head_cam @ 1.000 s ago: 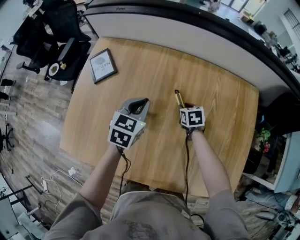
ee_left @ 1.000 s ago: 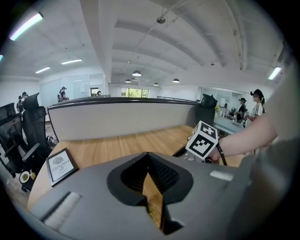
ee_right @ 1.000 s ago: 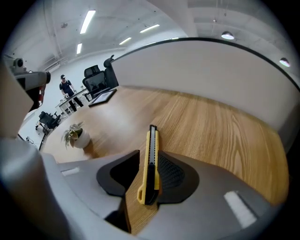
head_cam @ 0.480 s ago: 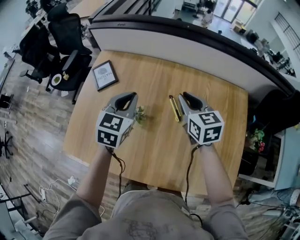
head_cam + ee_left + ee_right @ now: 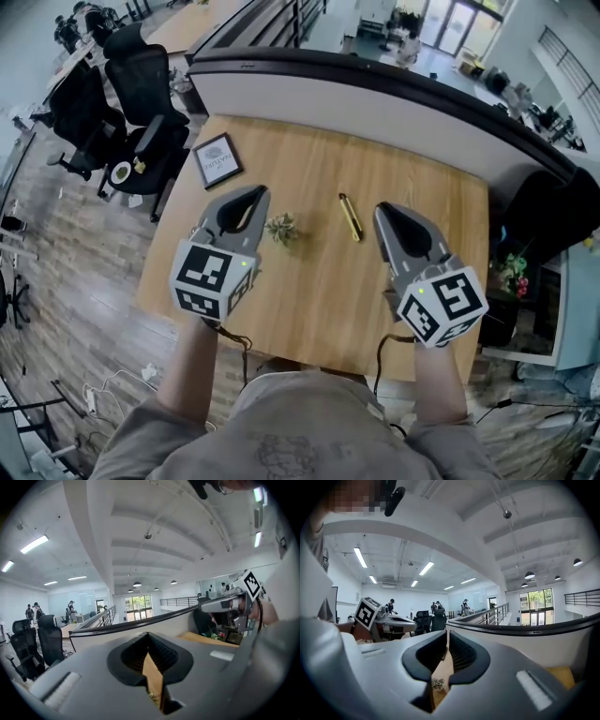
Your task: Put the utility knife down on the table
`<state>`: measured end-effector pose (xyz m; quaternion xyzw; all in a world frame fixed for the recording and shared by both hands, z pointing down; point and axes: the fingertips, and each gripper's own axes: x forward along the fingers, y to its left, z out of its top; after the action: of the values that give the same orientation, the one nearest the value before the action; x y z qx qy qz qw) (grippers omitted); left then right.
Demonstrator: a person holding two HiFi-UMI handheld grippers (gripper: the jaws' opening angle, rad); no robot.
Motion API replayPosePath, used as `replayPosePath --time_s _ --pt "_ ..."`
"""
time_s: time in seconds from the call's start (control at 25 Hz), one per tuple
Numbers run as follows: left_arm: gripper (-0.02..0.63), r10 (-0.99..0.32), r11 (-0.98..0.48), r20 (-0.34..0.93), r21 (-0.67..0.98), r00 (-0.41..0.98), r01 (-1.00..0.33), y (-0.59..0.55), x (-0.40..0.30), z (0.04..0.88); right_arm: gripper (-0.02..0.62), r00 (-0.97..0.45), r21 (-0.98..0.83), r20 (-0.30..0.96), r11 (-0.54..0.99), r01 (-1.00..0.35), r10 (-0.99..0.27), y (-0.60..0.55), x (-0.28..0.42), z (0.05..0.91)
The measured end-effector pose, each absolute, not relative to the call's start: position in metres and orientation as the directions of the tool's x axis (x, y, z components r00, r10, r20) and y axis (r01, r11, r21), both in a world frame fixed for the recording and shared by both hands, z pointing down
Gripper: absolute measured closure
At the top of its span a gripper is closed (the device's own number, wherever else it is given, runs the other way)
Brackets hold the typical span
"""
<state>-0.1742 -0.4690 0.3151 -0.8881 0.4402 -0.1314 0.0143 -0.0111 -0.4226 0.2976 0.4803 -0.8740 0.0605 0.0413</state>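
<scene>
The utility knife (image 5: pixel 350 217), a slim yellow and black bar, lies flat on the wooden table (image 5: pixel 309 309) with nothing touching it. My right gripper (image 5: pixel 386 211) hangs well above the table, right of the knife. Its jaws have just been closing and now stand a thin slit apart with nothing between them, as the right gripper view (image 5: pixel 446 637) shows. My left gripper (image 5: pixel 251 194) is also raised, at the left. In the left gripper view (image 5: pixel 147 637) its tips meet, empty.
A small green plant (image 5: pixel 280 228) sits between the grippers, left of the knife. A framed picture (image 5: pixel 217 160) lies at the table's far left corner. A dark curved counter (image 5: pixel 375 75) runs behind the table. Office chairs (image 5: pixel 131 84) stand at the left.
Both grippers have risen from the table toward the camera. The right one has come away from the knife and its jaws have narrowed. The plant has come into view.
</scene>
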Motion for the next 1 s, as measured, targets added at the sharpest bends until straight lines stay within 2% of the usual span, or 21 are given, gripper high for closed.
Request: replayPosePath --time_s 0.28,0.52,0.68,1.0 --pt "0.604 -0.775 -0.630 0.188 -0.158 0.603 -0.760 -0.431 -0.187 0.290 0.583 -0.533 -0.098 0.077 0.526 -0.845 -0.843 -0.362 -0.016 0.274" --pt "0.604 -0.777 -0.628 0.169 -0.143 0.607 -0.765 -0.396 -0.195 0.286 0.583 -0.535 -0.064 0.086 0.532 -0.845 -0.840 -0.329 -0.022 0.269" --pt "0.604 -0.780 -0.621 0.145 -0.054 0.609 -0.782 -0.376 -0.203 0.289 0.583 -0.552 -0.117 0.094 0.541 -0.833 -0.829 -0.317 -0.033 0.276" --pt "0.604 -0.782 -0.616 0.163 -0.048 0.602 -0.786 -0.365 -0.203 0.298 0.583 -0.592 -0.235 0.090 0.560 -0.795 -0.801 -0.311 -0.039 0.287"
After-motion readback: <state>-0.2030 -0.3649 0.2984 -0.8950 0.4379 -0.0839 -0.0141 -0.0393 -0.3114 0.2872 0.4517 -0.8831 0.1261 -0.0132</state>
